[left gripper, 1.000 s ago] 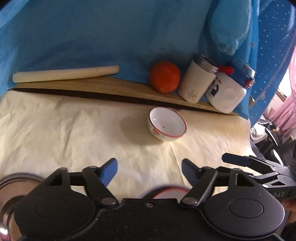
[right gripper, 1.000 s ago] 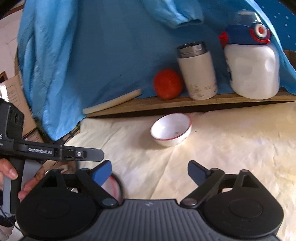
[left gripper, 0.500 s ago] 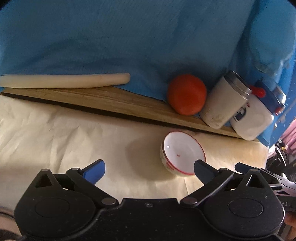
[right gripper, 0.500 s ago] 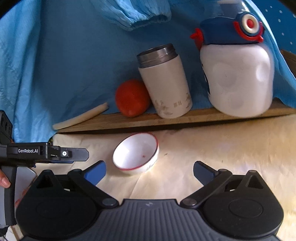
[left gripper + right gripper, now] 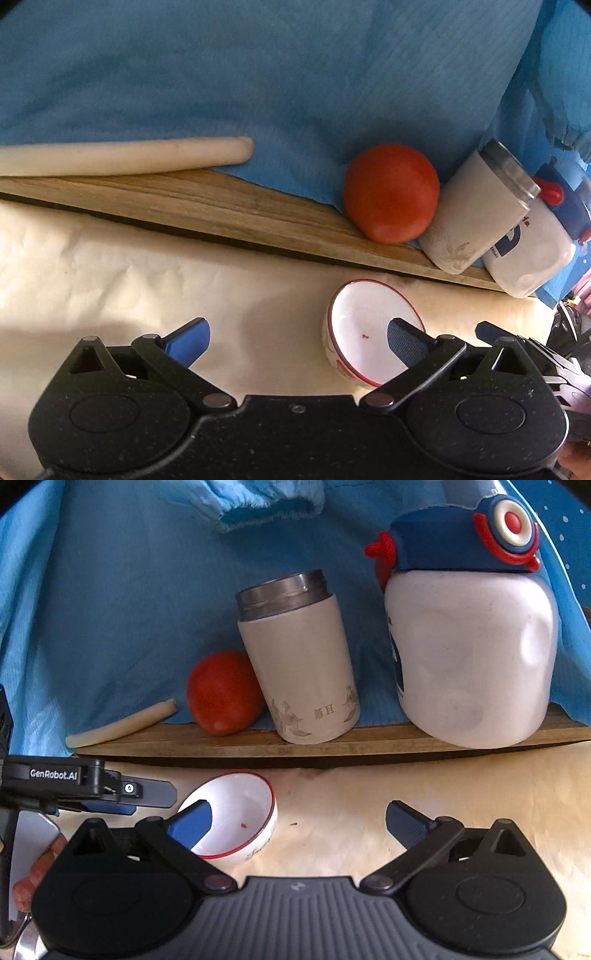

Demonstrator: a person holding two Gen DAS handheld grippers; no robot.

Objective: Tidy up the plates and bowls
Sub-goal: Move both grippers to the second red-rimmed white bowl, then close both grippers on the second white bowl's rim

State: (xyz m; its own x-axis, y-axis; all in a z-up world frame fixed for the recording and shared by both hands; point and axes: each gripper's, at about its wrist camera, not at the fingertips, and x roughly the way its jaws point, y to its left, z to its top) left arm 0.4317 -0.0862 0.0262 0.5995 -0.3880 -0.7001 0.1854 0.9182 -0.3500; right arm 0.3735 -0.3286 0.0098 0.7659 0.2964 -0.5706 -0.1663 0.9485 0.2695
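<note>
A small white bowl with a red rim (image 5: 364,325) sits on the cream cloth (image 5: 147,288), just before a wooden board. My left gripper (image 5: 295,334) is open; its right fingertip overlaps the bowl's opening, the bowl lying to the right of the gap. In the right wrist view the bowl (image 5: 240,808) is at lower left; my right gripper (image 5: 299,819) is open and its left fingertip overlaps the bowl's opening. The left gripper's finger (image 5: 125,792) reaches in from the left, close to the bowl.
On the wooden board (image 5: 229,210) against blue cloth stand a red tomato (image 5: 391,197), a white steel-rimmed canister (image 5: 476,218), a white jug with blue lid (image 5: 469,657) and a pale rolling pin (image 5: 118,155). A metal rim (image 5: 26,941) shows at lower left.
Both grippers have moved forward toward the bowl, which now sits close at their fingertips. The bowl has not moved. Both stay open.
</note>
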